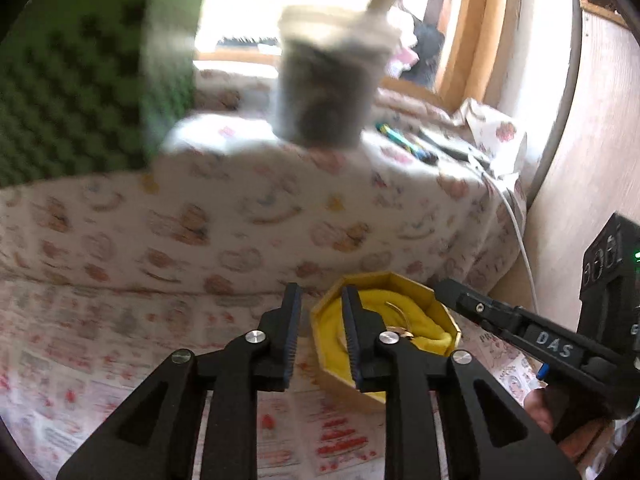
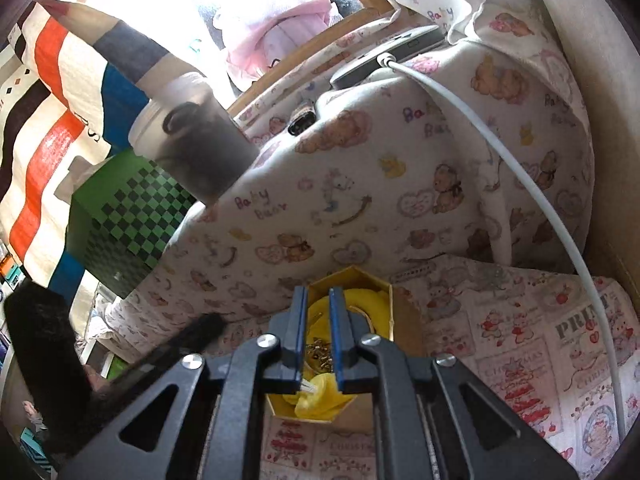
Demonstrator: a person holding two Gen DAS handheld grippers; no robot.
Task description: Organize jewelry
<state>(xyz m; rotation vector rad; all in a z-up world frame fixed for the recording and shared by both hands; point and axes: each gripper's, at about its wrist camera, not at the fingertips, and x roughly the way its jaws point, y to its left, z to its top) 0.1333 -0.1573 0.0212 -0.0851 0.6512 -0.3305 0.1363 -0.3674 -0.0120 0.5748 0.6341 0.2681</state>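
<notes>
A yellow many-sided jewelry box [image 1: 400, 280] lined with yellow cloth sits on the printed cloth; it also shows in the right wrist view [image 2: 404, 320]. Gold jewelry [image 1: 396, 330] lies on the yellow lining, and a gold chain [image 2: 320, 354] shows between the right fingers. My left gripper [image 1: 318, 308] is open and empty, just left of the box, with its right finger over the box's left rim. My right gripper [image 2: 316, 312] is open, narrowly, right above the box's inside. In the left wrist view the right gripper [image 1: 452, 292] reaches in from the right.
A raised surface covered in teddy-bear cloth [image 1: 280, 208] stands behind the box. On it are a grey lidded cup [image 1: 324, 80], pens [image 1: 408, 144] and a phone with a white cable [image 2: 500, 160]. A green checkered box [image 2: 132, 216] stands at the left.
</notes>
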